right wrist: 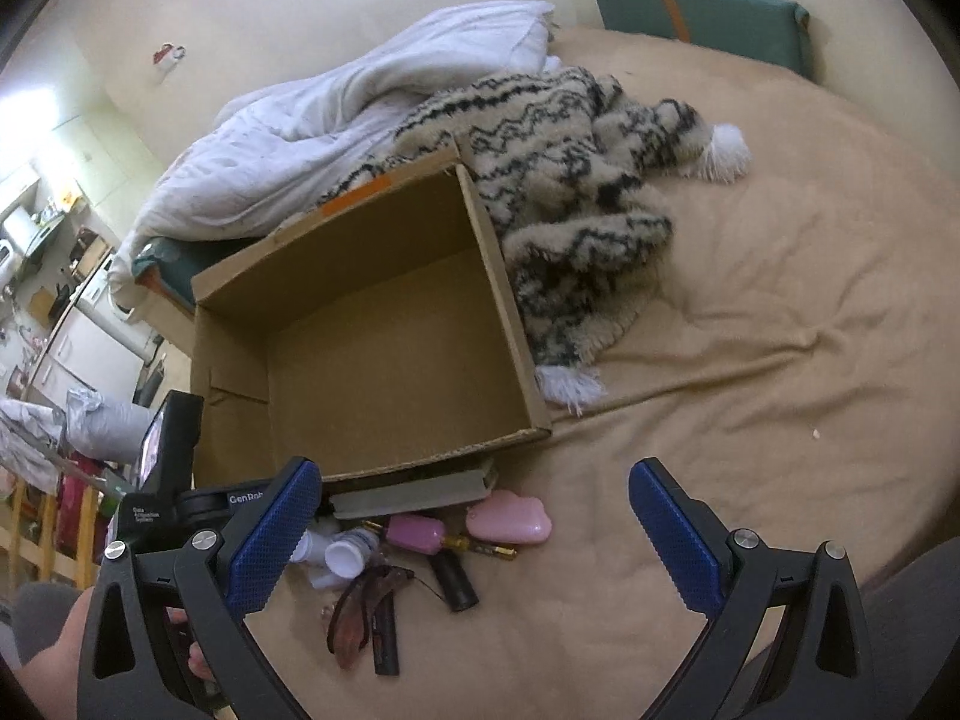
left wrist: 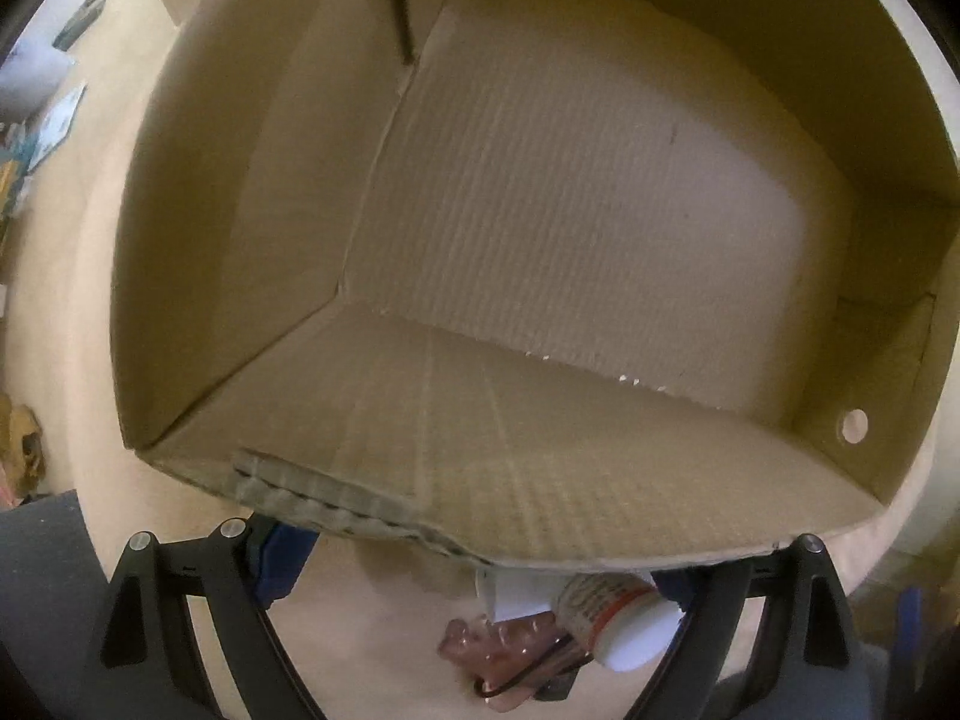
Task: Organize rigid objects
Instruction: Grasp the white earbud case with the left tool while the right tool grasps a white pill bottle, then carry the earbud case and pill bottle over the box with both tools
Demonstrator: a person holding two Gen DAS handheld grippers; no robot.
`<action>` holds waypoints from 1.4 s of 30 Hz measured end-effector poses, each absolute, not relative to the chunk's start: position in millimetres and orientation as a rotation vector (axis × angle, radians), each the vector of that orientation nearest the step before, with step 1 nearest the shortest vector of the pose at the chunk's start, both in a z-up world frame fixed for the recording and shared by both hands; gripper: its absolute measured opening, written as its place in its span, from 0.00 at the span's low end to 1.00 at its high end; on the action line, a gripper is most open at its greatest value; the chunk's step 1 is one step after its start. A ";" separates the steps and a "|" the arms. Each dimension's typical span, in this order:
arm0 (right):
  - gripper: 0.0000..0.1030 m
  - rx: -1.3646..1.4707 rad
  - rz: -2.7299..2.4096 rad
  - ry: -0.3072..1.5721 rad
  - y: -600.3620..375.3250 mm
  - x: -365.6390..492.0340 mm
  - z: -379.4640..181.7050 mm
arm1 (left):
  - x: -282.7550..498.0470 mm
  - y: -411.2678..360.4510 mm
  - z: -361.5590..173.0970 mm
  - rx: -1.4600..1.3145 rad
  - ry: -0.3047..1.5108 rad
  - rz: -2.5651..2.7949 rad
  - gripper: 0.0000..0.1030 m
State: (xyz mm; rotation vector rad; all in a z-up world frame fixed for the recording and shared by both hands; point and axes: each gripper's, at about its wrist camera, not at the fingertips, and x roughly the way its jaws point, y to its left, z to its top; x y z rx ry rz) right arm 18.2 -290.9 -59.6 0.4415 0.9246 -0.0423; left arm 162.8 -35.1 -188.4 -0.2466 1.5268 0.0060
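An open, empty cardboard box [right wrist: 384, 330] stands on the beige bed; its inside fills the left wrist view [left wrist: 570, 210]. Small items lie in front of its near wall: a pink cloud-shaped case [right wrist: 510, 522], a pink bottle [right wrist: 417, 534], white-capped bottles [right wrist: 345, 558], reddish glasses [right wrist: 360, 618], a black tube [right wrist: 456, 582] and a grey book [right wrist: 414, 495] under the box edge. My left gripper [left wrist: 474, 570] is open over a white-capped tube [left wrist: 618, 618] and the pink glasses [left wrist: 510, 654]. My right gripper [right wrist: 480, 540] is open above the pile.
A patterned fuzzy blanket [right wrist: 576, 192] with white tassels lies right of the box. A white duvet [right wrist: 336, 126] is heaped behind it. A teal pillow [right wrist: 702, 24] sits at the bed's far end. Room clutter shows at far left.
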 end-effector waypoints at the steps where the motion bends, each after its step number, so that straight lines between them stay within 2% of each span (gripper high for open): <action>1: 1.00 0.444 -0.043 0.931 -290.9 19.0 -60.8 | 162.9 -36.4 -188.2 -0.246 1.525 0.003 0.86; 17: 1.00 0.409 -0.044 0.940 -285.7 19.5 -62.3 | 157.4 -40.2 -206.1 -0.169 1.548 0.051 0.84; 19: 1.00 0.413 -0.041 0.944 -285.9 19.5 -62.4 | 158.8 -42.5 -205.0 -0.131 1.534 0.055 0.74; 21: 1.00 0.422 -0.031 0.946 -286.8 19.7 -62.4 | 159.1 -41.2 -197.0 -0.101 1.517 0.067 0.50; 27: 1.00 0.490 0.116 1.015 -276.1 26.1 -71.5 | 154.1 -27.5 -169.8 -0.064 1.515 0.071 0.50; 28: 0.96 0.509 0.160 1.055 -271.0 28.6 -75.3 | 155.1 -22.9 -156.0 -0.072 1.510 0.066 0.49; 29: 0.87 0.540 0.216 1.102 -264.9 31.2 -80.2 | 152.5 -19.5 -143.2 -0.061 1.494 0.055 0.50; 31: 0.77 0.620 0.305 1.167 -253.0 35.7 -89.0 | 151.1 -13.4 -119.7 -0.029 1.453 0.049 0.49; 33: 0.74 0.696 0.329 1.206 -241.4 40.6 -96.7 | 143.5 -6.1 -103.4 -0.016 1.425 0.050 0.49; 36: 0.58 0.786 0.317 1.270 -224.4 50.7 -109.9 | 132.8 -3.5 -96.5 -0.023 1.397 0.059 0.50; 37: 0.56 0.817 0.304 1.297 -219.1 54.7 -115.7 | 125.2 -2.6 -92.8 -0.018 1.385 0.067 0.49; 42: 0.56 0.859 0.197 1.365 -199.1 62.9 -134.1 | 102.8 38.5 -96.8 -0.088 1.403 0.085 0.49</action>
